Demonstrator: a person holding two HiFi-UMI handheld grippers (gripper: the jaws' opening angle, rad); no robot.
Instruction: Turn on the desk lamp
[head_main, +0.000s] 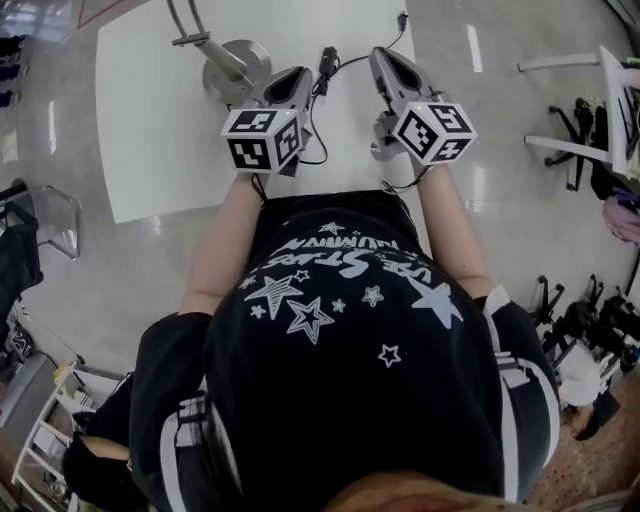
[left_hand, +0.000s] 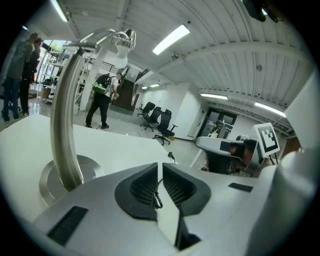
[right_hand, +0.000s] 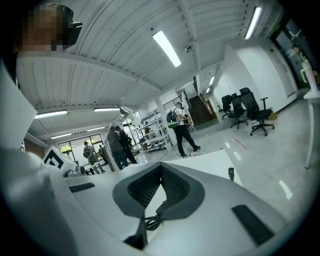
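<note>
**A:** What are the tools doing?

**B:** The left gripper has its jaws pressed together on nothing. The right gripper is the same, tips meeting, empty. Both hang over the near part of the table.

**A:** And the lamp?

**B:** The lamp stands just beyond the left gripper on a round metal base. Its cord runs between the grippers. On it sits a dark block, which I take for the switch.

**A:** How will it handle?

**B:** The base looks heavy and stiff, so it should stay put under a push. The polished metal is probably slippery. The cord is limp and light and would likely skid. I'd steady the block with one closed tip and press with the other, leaving the stem alone.

**A:** Any containers?

**B:** None that I can see. Farther off are chairs and people.
</note>
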